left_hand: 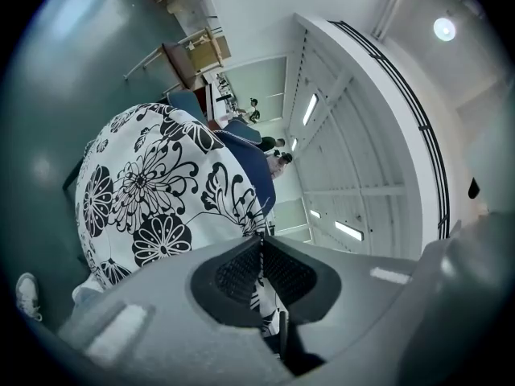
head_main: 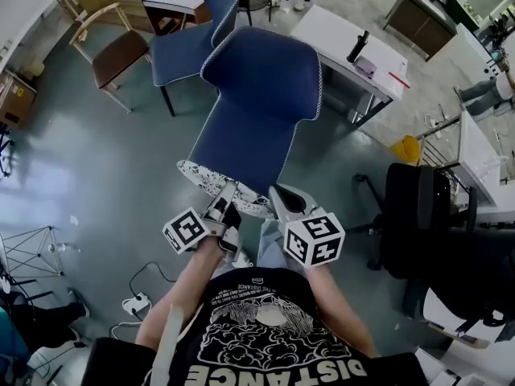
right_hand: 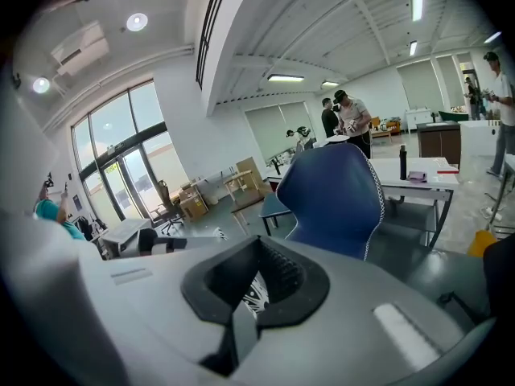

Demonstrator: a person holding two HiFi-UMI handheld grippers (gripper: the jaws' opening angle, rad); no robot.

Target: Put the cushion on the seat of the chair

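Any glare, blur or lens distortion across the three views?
Head view: sharp, pale glare on the floor at left. Left gripper view: strong fisheye, dark corners, cushion print crisp. Right gripper view: windows washed out, chair sharp.

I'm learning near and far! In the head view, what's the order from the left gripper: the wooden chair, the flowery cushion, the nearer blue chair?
1. The flowery cushion, clamped in the left gripper itself.
2. The nearer blue chair, just ahead, in the centre.
3. The wooden chair, far off at the upper left.
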